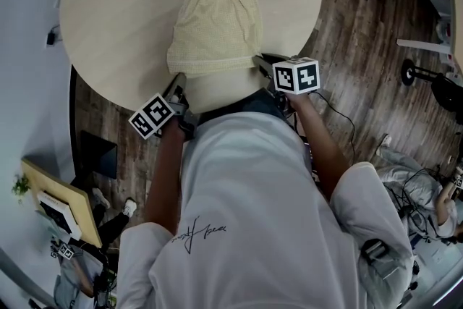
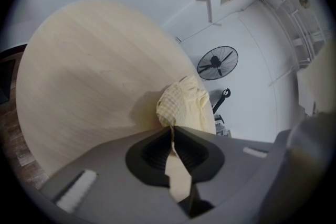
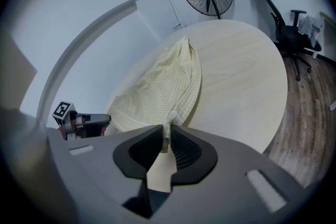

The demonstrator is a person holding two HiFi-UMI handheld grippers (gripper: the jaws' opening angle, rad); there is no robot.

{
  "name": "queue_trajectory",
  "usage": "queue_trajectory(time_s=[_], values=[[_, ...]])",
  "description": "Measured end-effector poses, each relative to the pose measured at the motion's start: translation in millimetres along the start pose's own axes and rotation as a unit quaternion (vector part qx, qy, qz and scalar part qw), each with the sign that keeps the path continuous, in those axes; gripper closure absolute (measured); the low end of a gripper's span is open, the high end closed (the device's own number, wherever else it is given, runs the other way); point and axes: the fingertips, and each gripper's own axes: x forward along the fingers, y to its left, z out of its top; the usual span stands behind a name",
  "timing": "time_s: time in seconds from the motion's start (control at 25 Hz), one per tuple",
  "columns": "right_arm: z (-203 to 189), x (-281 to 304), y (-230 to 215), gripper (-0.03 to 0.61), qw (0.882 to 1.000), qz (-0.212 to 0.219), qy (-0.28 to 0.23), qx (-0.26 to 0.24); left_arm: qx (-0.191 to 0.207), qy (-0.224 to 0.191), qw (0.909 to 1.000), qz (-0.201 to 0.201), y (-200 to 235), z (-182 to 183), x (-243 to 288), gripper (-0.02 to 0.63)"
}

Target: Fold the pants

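Two pants (image 1: pixel 215 18) corners clamped: left gripper (image 1: pixel 180 83), right gripper (image 1: pixel 259 61); long axis points away across table (image 1: pixel 108 3); far end bunched, unclear.

The left claw (image 2: pixel 172 131) pinches an edge of the yellow checked pants (image 2: pixel 184 105), bunched on the round wooden counter (image 2: pixel 89 71); a floor fan (image 2: pixel 217 62) stands beyond.

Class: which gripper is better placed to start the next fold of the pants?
Neither leads. The left gripper pinches the near left corner of the pants, the right gripper the near right corner; probably lift both together.
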Motion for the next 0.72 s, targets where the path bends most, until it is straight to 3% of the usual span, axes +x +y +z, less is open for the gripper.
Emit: queue_trajectory(time_s=[0.72], values=[[31.9, -16.9, 19.0, 0.529, 0.997, 0.075, 0.019, 0.024, -0.022, -0.022, 0.9977, -0.060, -35.7, 30.5, -7.6, 0.541]])
